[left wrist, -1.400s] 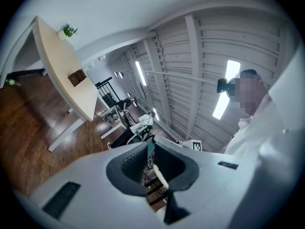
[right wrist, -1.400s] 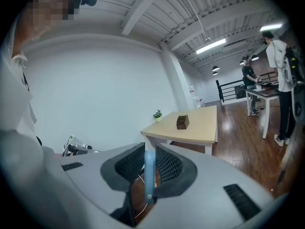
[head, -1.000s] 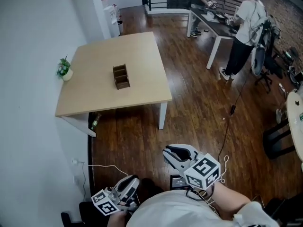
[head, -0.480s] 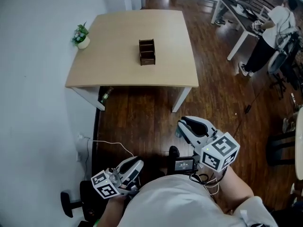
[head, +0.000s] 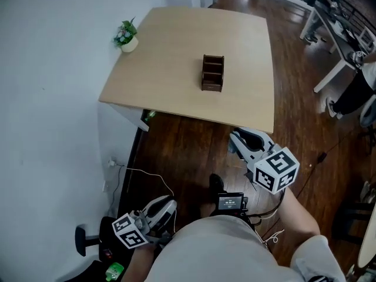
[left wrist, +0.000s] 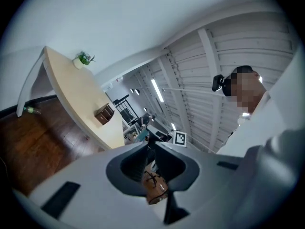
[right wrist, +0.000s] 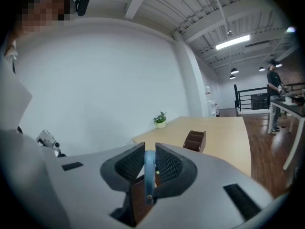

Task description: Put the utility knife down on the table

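Right gripper view — blue utility knife (right wrist: 149, 173)

Light wooden table (head: 176, 69) against a white wall.
Dark wooden organizer (head: 212, 73) near its middle; small potted plant (head: 126, 36) at the wall-side corner.

Slim blue utility knife (right wrist: 149, 174) clamped edge-on between jaws.

blue utility knife (right wrist: 149, 173), tan table (head: 176, 57)
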`<state>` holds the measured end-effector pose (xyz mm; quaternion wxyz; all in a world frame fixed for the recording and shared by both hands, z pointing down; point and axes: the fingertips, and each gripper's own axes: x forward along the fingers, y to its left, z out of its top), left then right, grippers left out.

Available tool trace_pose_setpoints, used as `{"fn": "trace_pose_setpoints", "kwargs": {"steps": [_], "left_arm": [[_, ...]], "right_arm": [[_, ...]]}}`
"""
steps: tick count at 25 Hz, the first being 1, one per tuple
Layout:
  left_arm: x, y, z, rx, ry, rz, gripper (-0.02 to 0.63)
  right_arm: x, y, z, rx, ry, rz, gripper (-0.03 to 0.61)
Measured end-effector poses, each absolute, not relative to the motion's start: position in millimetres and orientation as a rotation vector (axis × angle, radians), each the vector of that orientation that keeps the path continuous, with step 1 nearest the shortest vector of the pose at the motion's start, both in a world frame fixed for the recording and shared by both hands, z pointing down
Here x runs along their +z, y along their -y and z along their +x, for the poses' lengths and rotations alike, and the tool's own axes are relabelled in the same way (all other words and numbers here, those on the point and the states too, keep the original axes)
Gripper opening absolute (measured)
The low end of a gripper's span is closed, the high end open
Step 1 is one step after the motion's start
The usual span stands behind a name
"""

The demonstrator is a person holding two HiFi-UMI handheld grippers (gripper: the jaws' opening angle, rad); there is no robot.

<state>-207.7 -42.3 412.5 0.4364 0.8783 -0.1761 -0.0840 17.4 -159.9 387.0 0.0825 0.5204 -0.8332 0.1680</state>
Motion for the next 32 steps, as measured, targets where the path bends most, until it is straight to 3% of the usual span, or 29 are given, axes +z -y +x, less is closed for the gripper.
{"fn": "trace_pose_setpoints", "kwargs": {"steps": [8,16,32], "left_arm": [[409.9,101.4,-177.8,-0.194,0.631,2.149,0.043],[413.1,119.7,-177.6,-0.178,0.825,2.065,0.043],[420.7,127.9,-177.0,-0.138,0.961,1.999,0.043]], "right_arm": [[456.9,319.2,55.7,0.236,2.416,1.31,0.069],[515.5,428.4,37.6,0.023,2.349,1.089,0.069],[567.8,481.9,23.8,-0.13,2.279,0.938,0.069]]}}
